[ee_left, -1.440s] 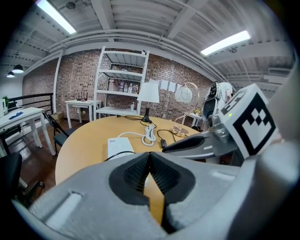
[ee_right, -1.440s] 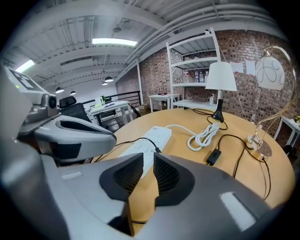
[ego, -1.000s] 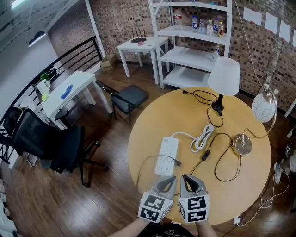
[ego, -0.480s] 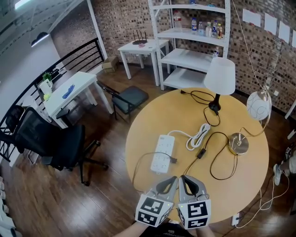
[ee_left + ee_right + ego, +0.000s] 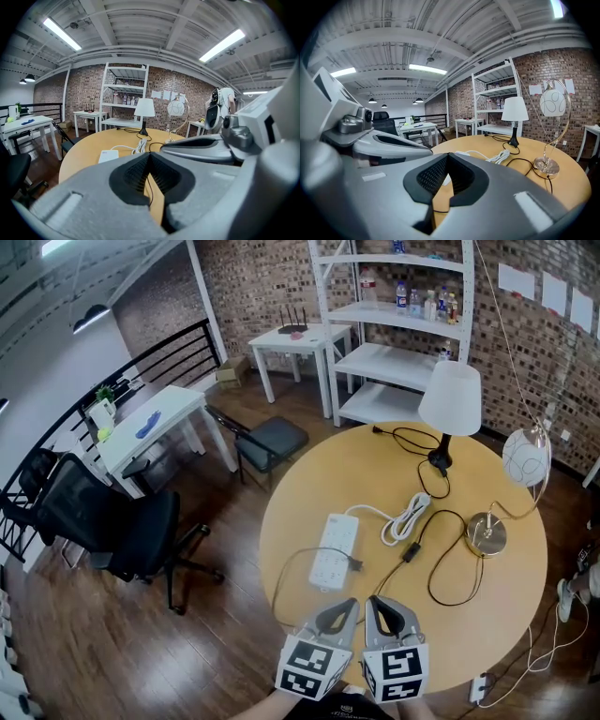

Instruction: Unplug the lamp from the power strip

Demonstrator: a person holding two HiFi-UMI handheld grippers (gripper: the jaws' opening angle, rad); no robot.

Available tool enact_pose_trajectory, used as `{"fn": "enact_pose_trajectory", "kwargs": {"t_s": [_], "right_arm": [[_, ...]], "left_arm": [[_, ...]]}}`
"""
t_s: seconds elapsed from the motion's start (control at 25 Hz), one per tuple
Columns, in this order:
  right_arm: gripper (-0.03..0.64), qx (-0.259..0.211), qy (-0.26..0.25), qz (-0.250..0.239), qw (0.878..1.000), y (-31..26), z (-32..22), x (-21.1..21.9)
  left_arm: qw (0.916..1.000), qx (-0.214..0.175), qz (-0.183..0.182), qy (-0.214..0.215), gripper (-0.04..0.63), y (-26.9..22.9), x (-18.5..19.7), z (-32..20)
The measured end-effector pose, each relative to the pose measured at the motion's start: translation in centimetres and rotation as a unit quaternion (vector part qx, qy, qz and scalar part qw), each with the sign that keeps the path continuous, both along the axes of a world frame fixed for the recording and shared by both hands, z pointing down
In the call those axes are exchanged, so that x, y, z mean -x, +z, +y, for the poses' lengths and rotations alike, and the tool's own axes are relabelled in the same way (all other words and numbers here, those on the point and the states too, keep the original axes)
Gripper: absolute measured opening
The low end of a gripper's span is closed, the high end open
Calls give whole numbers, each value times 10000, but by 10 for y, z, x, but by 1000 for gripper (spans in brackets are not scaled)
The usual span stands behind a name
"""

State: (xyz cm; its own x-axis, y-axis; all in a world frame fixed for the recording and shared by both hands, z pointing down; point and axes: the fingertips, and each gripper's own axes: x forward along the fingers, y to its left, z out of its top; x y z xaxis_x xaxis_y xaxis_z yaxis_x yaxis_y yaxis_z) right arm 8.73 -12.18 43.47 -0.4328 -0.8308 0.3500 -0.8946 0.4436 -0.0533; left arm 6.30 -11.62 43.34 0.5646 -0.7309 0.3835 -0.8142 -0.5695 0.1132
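The right gripper point(image 5: 386, 610) has just been shut on nothing, like the left gripper point(image 5: 337, 612), so the plug point(image 5: 357, 565) seems still left in the power strip point(image 5: 335, 550).

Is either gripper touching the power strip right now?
No, the left gripper and right gripper are both at the near edge of the table, apart from the power strip farther in.

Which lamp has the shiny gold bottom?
The globe lamp on the right, with a bent stem. The cone-shaded lamp stands on a black base.
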Motion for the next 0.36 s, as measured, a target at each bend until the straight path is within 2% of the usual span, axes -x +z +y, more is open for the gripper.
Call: {"fn": "enact_pose_trajectory", "kwargs": {"t_s": [0.36], "right_arm": [[2,31,-15,1,10000,4,-2,-6]], "left_arm": [[10000,2,-26,7,2,2,-5,-1]]}}
